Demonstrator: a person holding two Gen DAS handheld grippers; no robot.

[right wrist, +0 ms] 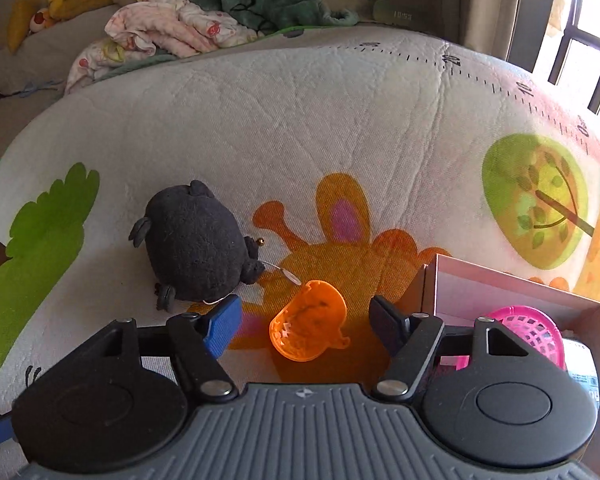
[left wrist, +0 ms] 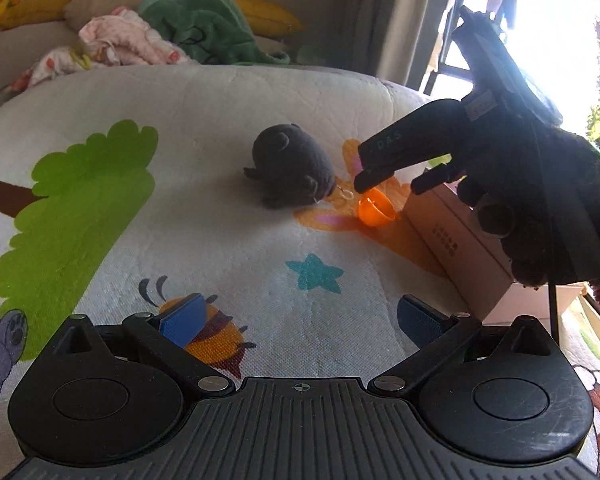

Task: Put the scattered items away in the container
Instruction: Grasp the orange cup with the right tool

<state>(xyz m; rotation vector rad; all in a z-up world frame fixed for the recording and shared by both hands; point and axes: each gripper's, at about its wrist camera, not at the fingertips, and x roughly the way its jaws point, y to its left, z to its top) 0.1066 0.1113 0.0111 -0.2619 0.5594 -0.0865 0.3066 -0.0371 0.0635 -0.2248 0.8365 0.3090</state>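
Hovering half-open and empty over the orange toy cup [right wrist: 308,322], the right gripper [right wrist: 306,326] must descend, pinch, then carry it to the cardboard box [right wrist: 512,280].

Mat [right wrist: 340,92] ruler: 30, 20, 10

Orange cup [right wrist: 308,326]; black plush [right wrist: 198,242]; pink basket [right wrist: 528,330].

I see a white play mat [right wrist: 300,112] with painted trees, a sofa [right wrist: 28,64] piled with blankets [right wrist: 180,28] behind it, and bright sun through the window [right wrist: 588,20].
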